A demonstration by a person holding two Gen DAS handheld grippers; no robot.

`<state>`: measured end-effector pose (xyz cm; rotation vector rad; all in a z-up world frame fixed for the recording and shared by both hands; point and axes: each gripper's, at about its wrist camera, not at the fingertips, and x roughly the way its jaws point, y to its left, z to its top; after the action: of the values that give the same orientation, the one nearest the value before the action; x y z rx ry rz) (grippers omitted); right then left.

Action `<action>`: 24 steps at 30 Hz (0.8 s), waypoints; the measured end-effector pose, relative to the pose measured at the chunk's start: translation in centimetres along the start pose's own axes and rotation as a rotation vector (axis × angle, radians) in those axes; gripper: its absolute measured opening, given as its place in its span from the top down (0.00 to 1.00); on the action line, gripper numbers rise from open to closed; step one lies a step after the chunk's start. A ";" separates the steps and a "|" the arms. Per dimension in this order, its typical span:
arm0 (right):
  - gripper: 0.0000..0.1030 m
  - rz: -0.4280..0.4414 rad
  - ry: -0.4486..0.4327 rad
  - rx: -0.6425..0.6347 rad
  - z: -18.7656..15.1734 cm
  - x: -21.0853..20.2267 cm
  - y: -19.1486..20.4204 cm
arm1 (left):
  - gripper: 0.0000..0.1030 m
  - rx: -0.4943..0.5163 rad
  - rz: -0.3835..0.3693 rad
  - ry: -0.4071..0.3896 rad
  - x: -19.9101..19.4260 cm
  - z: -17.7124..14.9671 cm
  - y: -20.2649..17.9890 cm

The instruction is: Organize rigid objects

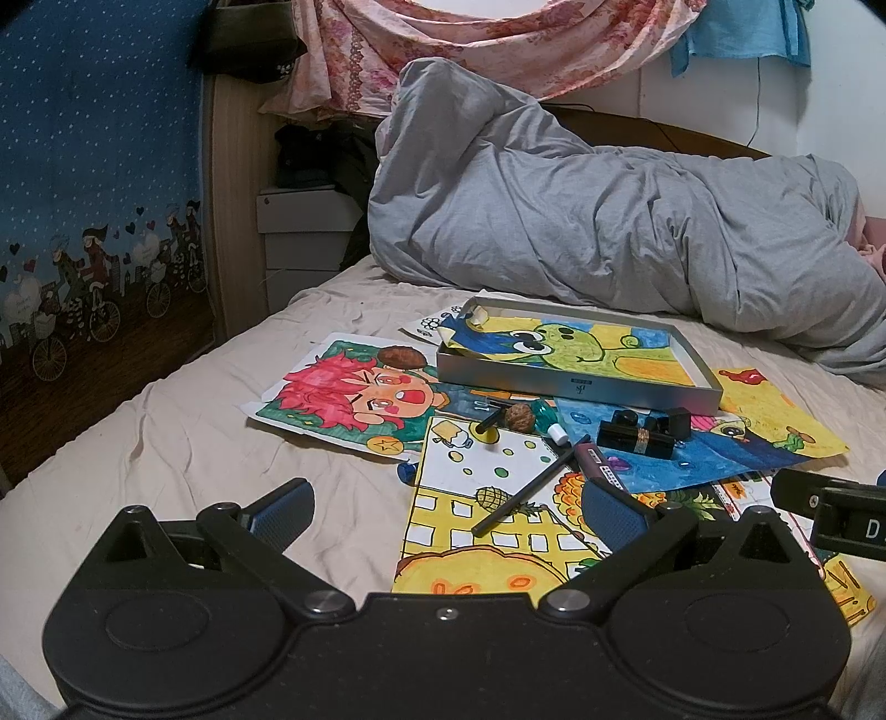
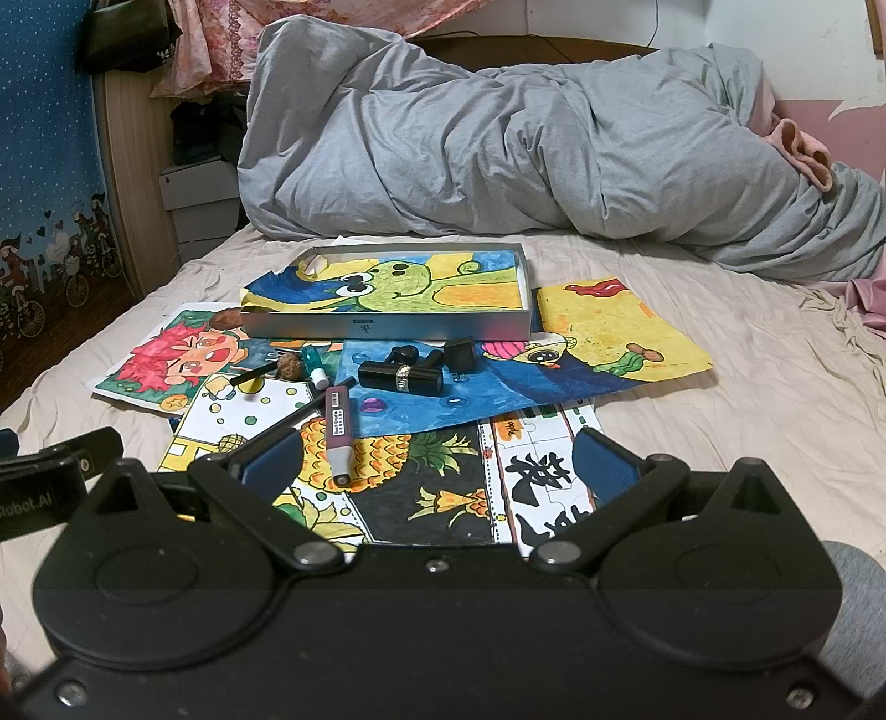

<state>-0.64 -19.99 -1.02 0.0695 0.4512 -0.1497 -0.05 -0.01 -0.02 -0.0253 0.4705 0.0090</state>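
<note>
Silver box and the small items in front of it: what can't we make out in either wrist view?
- Silver box floor: hidden by the frog drawing, both views.
- Box label: too small to read.
- Purple marker: lower end behind the left gripper's finger, left view.
- Lipstick brand: too small.

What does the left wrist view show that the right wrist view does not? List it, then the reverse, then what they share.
Only the left wrist view: a blue cloth hanging at top right.

Only the right wrist view: a black pineapple drawing with a strip of large black characters, and a pink wall.

Both: the silver tray holding a frog drawing, a black lipstick, a walnut, a maroon marker, the grey duvet.
</note>
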 end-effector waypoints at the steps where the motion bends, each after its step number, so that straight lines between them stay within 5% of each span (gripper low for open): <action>1: 0.01 0.000 0.000 0.000 0.0 0.0 0.0 | 0.01 0.000 0.000 0.000 0.0 0.0 0.0; 24: 0.01 -0.009 0.022 0.004 0.0 0.3 0.1 | 0.01 0.005 0.004 0.025 0.3 0.0 -0.1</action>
<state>-0.34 -19.99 -1.10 0.0737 0.4730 -0.1585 0.17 -0.12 -0.14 -0.0200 0.4954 0.0111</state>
